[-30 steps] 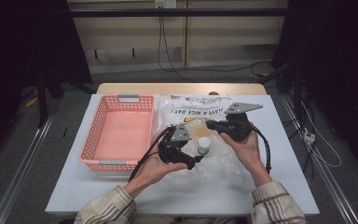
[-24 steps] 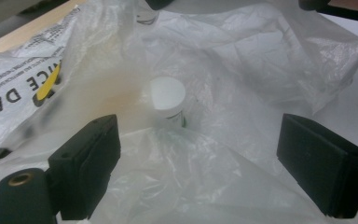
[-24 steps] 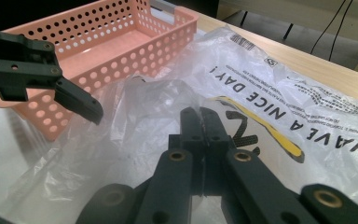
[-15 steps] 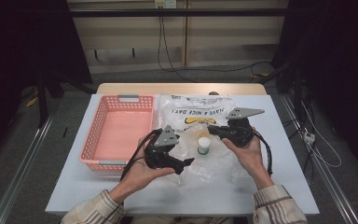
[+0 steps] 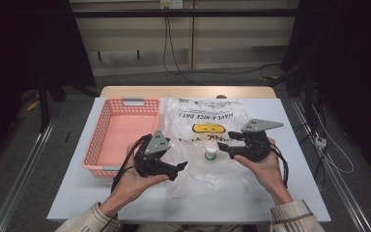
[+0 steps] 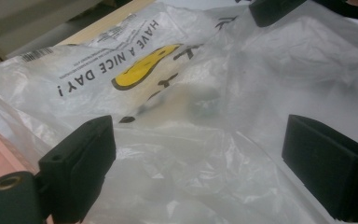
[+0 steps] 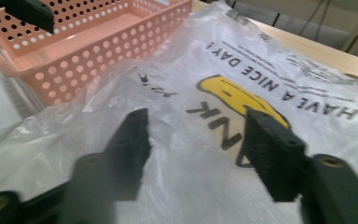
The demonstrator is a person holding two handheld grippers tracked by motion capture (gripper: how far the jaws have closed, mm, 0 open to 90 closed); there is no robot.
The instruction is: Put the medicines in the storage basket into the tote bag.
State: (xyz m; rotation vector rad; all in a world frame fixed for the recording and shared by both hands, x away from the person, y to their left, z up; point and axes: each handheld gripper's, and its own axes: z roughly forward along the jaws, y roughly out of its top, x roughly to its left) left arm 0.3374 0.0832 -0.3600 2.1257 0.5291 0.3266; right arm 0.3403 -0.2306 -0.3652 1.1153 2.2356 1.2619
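Now the clear plastic bag (image 5: 207,140) lies flat mid-bench with a small white jar (image 5: 211,153) on it, just beside the pink basket (image 5: 121,133); bare bench (image 5: 290,193) stays free at its right and front. Our left gripper (image 5: 179,166) and right gripper (image 5: 221,146) flank the jar, fingers (image 6: 319,161) spread and empty over the film, the right's having just been opening.

Clear plastic bag (image 5: 200,130) printed with a yellow smiley and "HAVE A NICE DAY!", lying flat and crumpled on the table, just right of the pink basket, its print upside-down in the high view. Small white jar (image 5: 211,153) with a green cap, upright on the bag below the smiley; through the film it shows blurred (image 6: 200,100).
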